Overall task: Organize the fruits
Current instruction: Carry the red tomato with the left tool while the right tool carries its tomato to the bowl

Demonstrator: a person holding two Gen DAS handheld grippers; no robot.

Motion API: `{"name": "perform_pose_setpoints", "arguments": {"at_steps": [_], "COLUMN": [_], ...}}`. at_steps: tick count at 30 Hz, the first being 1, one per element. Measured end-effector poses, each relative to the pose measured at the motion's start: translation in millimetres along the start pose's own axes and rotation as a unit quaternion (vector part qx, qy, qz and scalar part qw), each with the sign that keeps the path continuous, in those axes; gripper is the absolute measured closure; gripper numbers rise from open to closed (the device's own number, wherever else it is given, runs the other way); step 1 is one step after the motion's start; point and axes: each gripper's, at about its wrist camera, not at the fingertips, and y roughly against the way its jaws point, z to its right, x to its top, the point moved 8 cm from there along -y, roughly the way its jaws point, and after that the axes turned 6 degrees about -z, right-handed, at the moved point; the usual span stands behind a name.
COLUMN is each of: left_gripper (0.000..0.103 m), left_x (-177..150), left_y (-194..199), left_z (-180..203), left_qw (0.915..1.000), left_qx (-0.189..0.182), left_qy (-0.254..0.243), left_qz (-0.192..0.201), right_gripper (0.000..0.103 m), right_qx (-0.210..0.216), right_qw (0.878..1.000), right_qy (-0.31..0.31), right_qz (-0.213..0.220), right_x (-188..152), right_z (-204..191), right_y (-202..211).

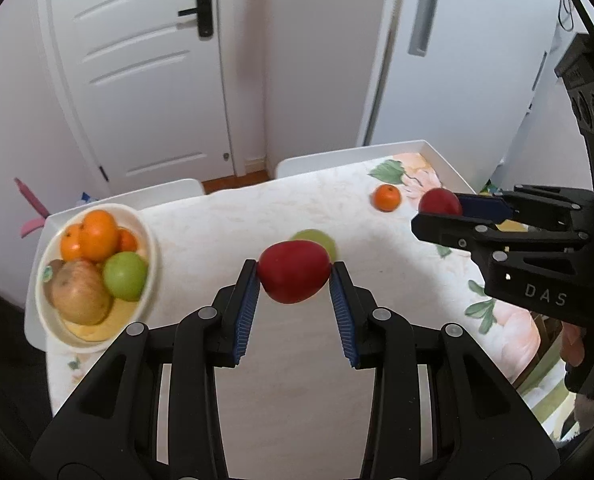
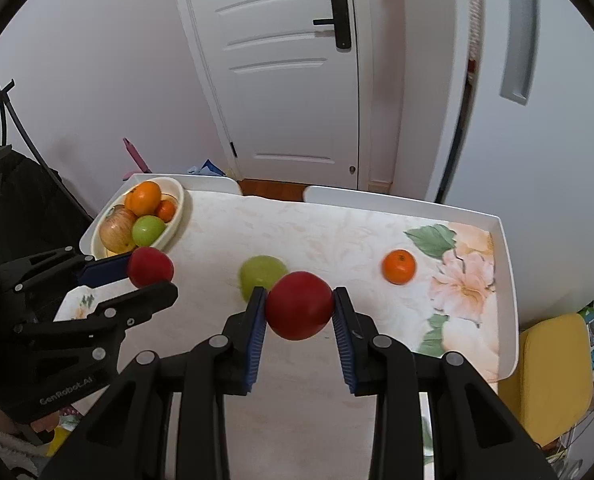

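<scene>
My left gripper (image 1: 293, 274) is shut on a red apple (image 1: 293, 271) and holds it above the table. My right gripper (image 2: 300, 308) is shut on another red apple (image 2: 299, 305), also raised. Each shows in the other's view: the right gripper (image 1: 441, 210) at the right, the left gripper (image 2: 153, 272) at the left. A cream bowl (image 1: 149, 240) at the table's left end holds oranges, a green apple (image 1: 125, 275) and a yellow-red apple; it also shows in the right wrist view (image 2: 177, 204). A loose green apple (image 2: 261, 272) and an orange (image 2: 398, 266) lie on the table.
The table is a white tray-like top (image 2: 505, 280) with a raised rim and a floral cloth. White chair backs (image 1: 321, 160) stand at the far edge. A white door and a wall are behind. A yellow seat (image 2: 553, 376) is at the right.
</scene>
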Motion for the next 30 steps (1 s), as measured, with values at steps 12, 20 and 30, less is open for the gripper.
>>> {"name": "perform_pose_setpoints", "arguments": {"at_steps": [12,20,30], "left_gripper": [0.063,0.063,0.063], "left_x": [-34.8,-62.1,-71.3], "left_y": [26.0,25.2,-0.8], "left_z": [-107.8,-179.1,-235.7], "left_qw": [0.9975,0.9935,0.9905], "left_qx": [0.052,0.081,0.098], "left_qy": [0.046,0.079,0.096], "left_qz": [0.006,0.003,0.004], "right_gripper": [0.073,0.073,0.073], "right_qx": [0.034,0.057,0.069], "right_qw": [0.999,0.997,0.995], "right_qy": [0.019,0.046,0.065], "right_qz": [0.001,-0.014,-0.035], "right_x": [17.3,21.1,21.9], "right_z": [-90.4,-151.9,-198.7], "right_y": [-22.1,-53.8,-90.5]}}
